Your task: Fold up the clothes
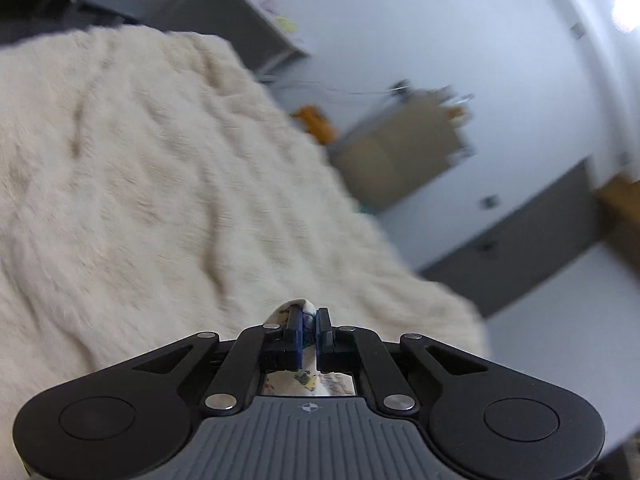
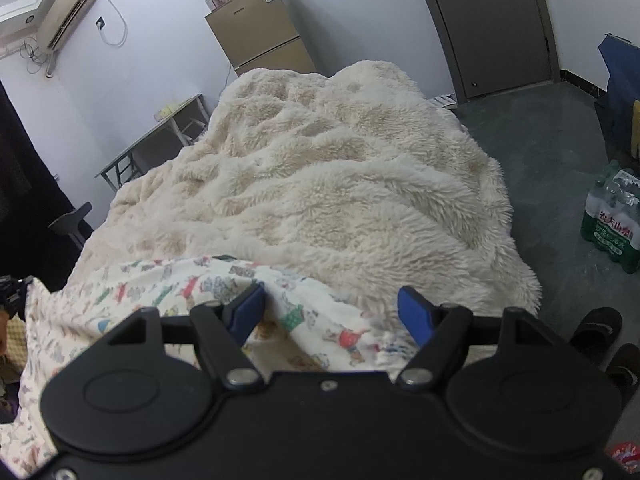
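A cream garment printed with small coloured cartoon figures [image 2: 168, 292] lies crumpled at the near edge of a bed. In the left wrist view my left gripper [image 1: 309, 320] is shut on a fold of this printed cloth [image 1: 306, 305], which pokes up between the blue pads and shows again through the gap under the jaws. In the right wrist view my right gripper [image 2: 334, 312] stands open just above the garment. Its blue pads [image 2: 414, 314] sit wide apart, with cloth below them and nothing pinched.
A fluffy cream blanket [image 2: 340, 184] covers the bed. Behind it stand a tan fridge [image 2: 262, 36], a grey folding table [image 2: 160, 132] and a grey door [image 2: 492, 24]. On the dark floor at right are a pack of water bottles [image 2: 612, 220] and dark slippers [image 2: 596, 332].
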`<action>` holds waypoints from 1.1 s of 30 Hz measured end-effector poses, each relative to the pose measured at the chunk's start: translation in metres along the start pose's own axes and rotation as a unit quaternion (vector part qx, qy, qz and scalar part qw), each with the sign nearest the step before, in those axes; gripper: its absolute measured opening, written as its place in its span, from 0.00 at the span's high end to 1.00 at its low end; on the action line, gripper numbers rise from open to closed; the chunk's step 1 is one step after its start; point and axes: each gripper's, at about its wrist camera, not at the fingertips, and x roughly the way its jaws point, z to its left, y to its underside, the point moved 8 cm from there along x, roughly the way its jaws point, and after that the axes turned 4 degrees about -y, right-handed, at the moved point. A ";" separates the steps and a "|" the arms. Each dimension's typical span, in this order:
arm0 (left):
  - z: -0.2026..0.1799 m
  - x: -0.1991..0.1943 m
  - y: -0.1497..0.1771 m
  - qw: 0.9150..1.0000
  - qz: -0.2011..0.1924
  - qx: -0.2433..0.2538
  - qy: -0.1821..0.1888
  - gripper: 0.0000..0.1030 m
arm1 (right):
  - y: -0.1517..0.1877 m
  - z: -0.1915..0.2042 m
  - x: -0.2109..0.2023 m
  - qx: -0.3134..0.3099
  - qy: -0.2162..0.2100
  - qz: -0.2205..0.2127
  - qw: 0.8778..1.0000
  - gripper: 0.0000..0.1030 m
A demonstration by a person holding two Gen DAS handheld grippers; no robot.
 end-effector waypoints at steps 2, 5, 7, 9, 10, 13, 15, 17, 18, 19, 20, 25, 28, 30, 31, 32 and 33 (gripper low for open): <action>0.007 0.021 0.008 1.000 0.002 0.000 -0.030 0.98 | -0.002 -0.002 -0.001 0.004 -0.001 -0.003 1.000 0.30; 0.020 0.037 0.020 0.998 -0.001 -0.010 -0.057 0.98 | -0.009 -0.010 -0.010 0.016 0.003 -0.019 1.000 0.31; 0.027 0.039 0.024 0.998 -0.020 -0.018 -0.059 0.98 | -0.014 -0.017 -0.015 0.035 0.001 -0.029 0.999 0.31; 0.028 0.039 0.023 0.998 -0.030 -0.028 -0.054 0.98 | -0.020 -0.026 -0.021 0.063 -0.009 -0.036 0.997 0.31; 0.029 0.036 0.021 0.998 -0.031 -0.033 -0.050 0.98 | -0.022 -0.030 -0.023 0.073 -0.013 -0.034 0.997 0.31; 0.028 0.024 0.012 0.998 -0.038 -0.036 -0.040 0.98 | -0.014 -0.036 -0.021 0.083 -0.041 0.004 0.996 0.31; 0.023 0.019 0.008 0.998 -0.040 -0.030 -0.035 0.98 | -0.005 -0.038 -0.018 0.087 -0.055 0.026 0.994 0.30; 0.018 0.013 0.004 0.998 -0.041 -0.024 -0.029 0.98 | 0.009 -0.043 -0.012 0.107 -0.070 0.063 0.990 0.37; 0.017 0.011 0.004 0.999 -0.041 -0.021 -0.029 0.98 | 0.016 -0.044 -0.008 0.123 -0.089 0.081 0.985 0.44; 0.015 0.010 0.003 0.999 -0.040 -0.020 -0.029 0.98 | 0.018 -0.042 -0.008 0.135 -0.107 0.082 0.982 0.69; 0.014 0.008 0.002 0.999 -0.040 -0.019 -0.029 0.98 | 0.016 -0.041 -0.009 0.139 -0.112 0.073 0.981 0.82; 0.000 -0.017 -0.020 0.996 -0.067 -0.051 0.025 0.98 | -0.034 -0.039 -0.063 0.146 -0.118 -0.100 0.977 0.86; -0.012 -0.024 -0.034 0.992 -0.085 -0.075 0.050 0.98 | -0.053 -0.030 -0.084 0.109 -0.073 -0.169 0.977 0.86; -0.020 -0.015 -0.036 0.994 -0.087 -0.060 0.017 0.98 | -0.057 -0.027 -0.076 0.079 -0.024 -0.178 0.981 0.85; -0.024 -0.006 -0.032 0.995 -0.083 -0.054 0.002 0.98 | -0.056 -0.027 -0.070 0.074 -0.011 -0.177 0.981 0.83; -0.027 0.003 -0.029 0.996 -0.080 -0.048 -0.014 0.97 | -0.055 -0.027 -0.062 0.069 0.005 -0.174 0.982 0.79; -0.031 0.012 -0.026 0.996 -0.076 -0.042 -0.029 0.94 | -0.053 -0.027 -0.053 0.065 0.023 -0.168 0.983 0.77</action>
